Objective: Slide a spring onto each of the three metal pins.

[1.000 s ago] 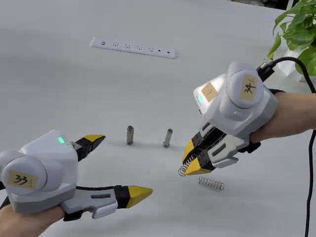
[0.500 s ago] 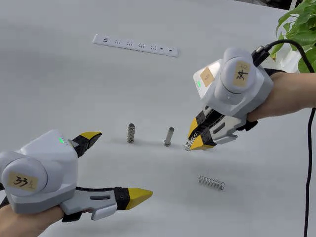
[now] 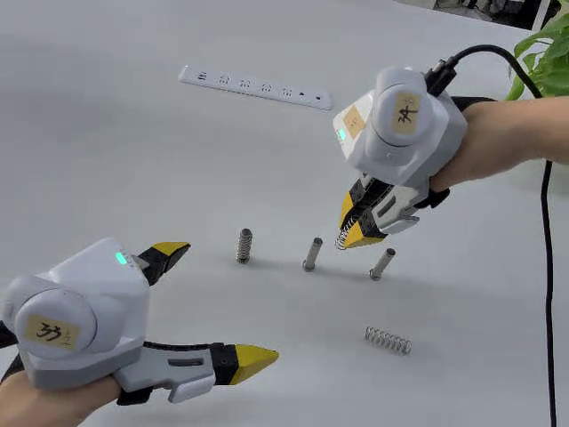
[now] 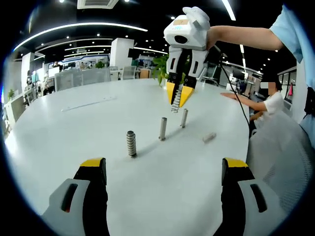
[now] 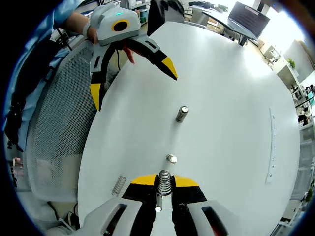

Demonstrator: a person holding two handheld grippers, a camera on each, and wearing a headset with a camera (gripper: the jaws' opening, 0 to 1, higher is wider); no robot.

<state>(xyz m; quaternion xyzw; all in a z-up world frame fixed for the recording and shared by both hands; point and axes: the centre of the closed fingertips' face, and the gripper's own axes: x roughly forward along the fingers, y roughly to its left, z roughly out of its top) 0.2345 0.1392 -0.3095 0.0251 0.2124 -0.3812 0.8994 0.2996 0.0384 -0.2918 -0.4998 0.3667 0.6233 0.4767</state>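
Three metal pins stand in a row on the white table. The left pin (image 3: pixel 244 245) (image 4: pixel 131 143) (image 5: pixel 182 114) wears a spring. The middle pin (image 3: pixel 312 253) (image 4: pixel 163 129) (image 5: pixel 171 158) and the right pin (image 3: pixel 381 263) (image 4: pixel 184 118) are bare. My right gripper (image 3: pixel 349 238) (image 5: pixel 164 182) (image 4: pixel 176 99) is shut on a spring (image 3: pixel 341 237) (image 5: pixel 164 182) (image 4: pixel 174 106), held above and between the middle and right pins. Another spring (image 3: pixel 388 340) (image 4: pixel 209 137) (image 5: pixel 118 185) lies loose on the table. My left gripper (image 3: pixel 213 302) (image 4: pixel 162 172) is open and empty, near the front left.
A white power strip (image 3: pixel 255 87) (image 4: pixel 88 104) lies at the far side of the table. A black cable (image 3: pixel 548 222) trails from the right gripper. A green plant (image 3: pixel 542 67) stands at the back right. A person sits beyond the table (image 4: pixel 266 101).
My right gripper has lifted the spring off the table and carried it up and back, from beside the loose spring to above the pins. The left gripper has stayed open.
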